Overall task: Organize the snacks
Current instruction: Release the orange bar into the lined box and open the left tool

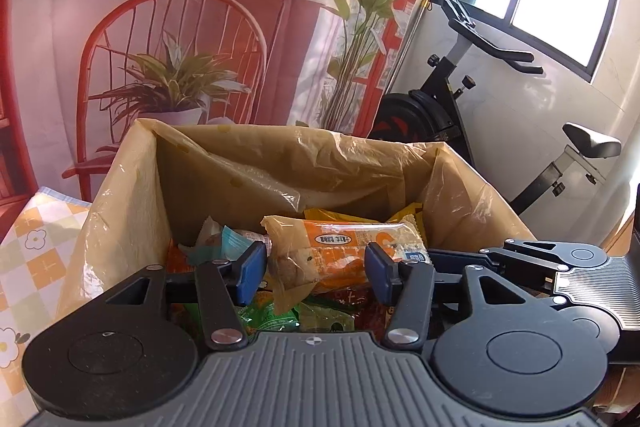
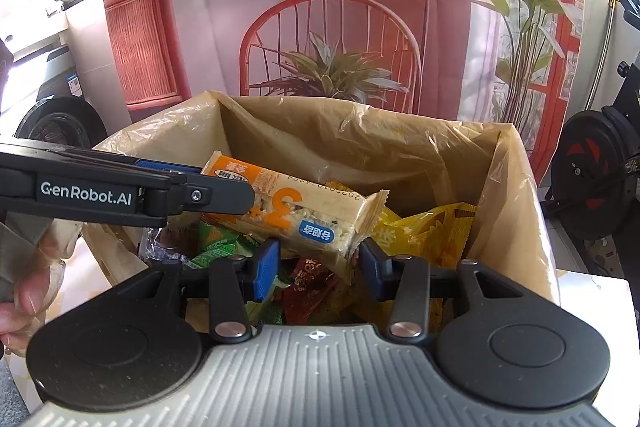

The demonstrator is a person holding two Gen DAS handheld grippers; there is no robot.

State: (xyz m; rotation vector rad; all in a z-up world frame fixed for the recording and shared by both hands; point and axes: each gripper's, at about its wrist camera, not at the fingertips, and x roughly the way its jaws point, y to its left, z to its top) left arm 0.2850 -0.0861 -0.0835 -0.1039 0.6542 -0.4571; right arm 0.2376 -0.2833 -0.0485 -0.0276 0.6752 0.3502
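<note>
In the right wrist view, the left gripper [image 2: 224,193] is reaching in over the left rim of the lined box [image 2: 516,163], jaws clasping one end of the orange snack bar [image 2: 304,215]. The bar is slanting above the packets heaped inside. The right gripper [image 2: 316,265] is gripping its other end. Open room is showing beyond, toward the far wall.

orange-and-white cereal bar [image 2: 296,211] | wrapped, tilted | atop mixed snack packets [image 2: 312,283] | inside plastic-lined box [image 2: 516,187]
</note>
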